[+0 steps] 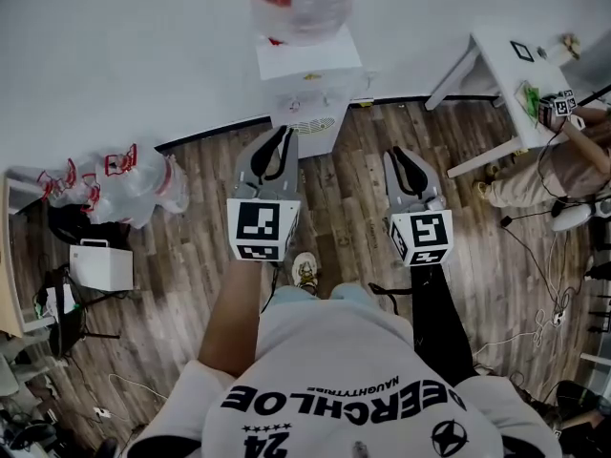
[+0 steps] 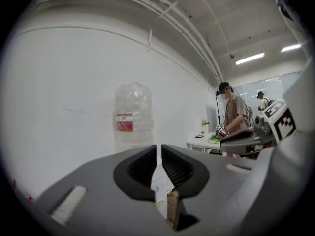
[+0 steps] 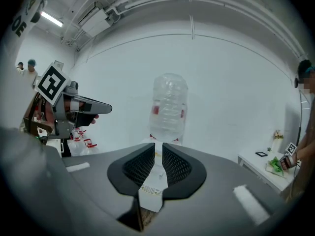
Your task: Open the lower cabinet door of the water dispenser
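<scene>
Facing the water dispenser.
I hold my left claw and right claw pressed together, empty, short of its front.

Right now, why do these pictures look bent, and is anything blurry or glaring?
Left gripper view and right gripper view: fisheye lenses, black corners, wall lines bowed above the water bottle. Left gripper view: ceiling lamp glares white. Head view: the bottle looks smeared at the top edge; shadows are faint.

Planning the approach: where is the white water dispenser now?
Head view, top centre: the white water dispenser stands against the wall, ahead of the left gripper.
</scene>
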The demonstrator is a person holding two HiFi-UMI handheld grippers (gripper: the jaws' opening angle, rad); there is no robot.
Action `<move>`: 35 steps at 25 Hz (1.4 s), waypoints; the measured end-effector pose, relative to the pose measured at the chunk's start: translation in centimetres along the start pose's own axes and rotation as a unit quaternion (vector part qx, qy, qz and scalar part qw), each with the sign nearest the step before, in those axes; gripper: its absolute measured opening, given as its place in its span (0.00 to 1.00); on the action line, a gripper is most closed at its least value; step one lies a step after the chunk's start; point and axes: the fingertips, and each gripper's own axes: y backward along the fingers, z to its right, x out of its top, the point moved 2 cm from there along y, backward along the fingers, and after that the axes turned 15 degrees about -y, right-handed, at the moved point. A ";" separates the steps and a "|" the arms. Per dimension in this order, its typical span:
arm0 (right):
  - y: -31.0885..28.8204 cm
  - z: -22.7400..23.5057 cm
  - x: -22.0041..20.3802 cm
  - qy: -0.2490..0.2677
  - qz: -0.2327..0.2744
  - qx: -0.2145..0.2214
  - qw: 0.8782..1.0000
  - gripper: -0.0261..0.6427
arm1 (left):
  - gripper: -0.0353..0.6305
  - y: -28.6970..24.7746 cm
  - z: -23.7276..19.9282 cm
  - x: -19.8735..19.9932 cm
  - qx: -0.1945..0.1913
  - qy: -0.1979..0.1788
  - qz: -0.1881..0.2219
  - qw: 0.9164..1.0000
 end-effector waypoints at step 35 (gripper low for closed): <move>-17.0 16.5 1.6 -0.026 -0.007 0.114 0.993 0.08 | 0.13 -20.5 3.5 0.1 0.045 -0.025 -0.038 0.998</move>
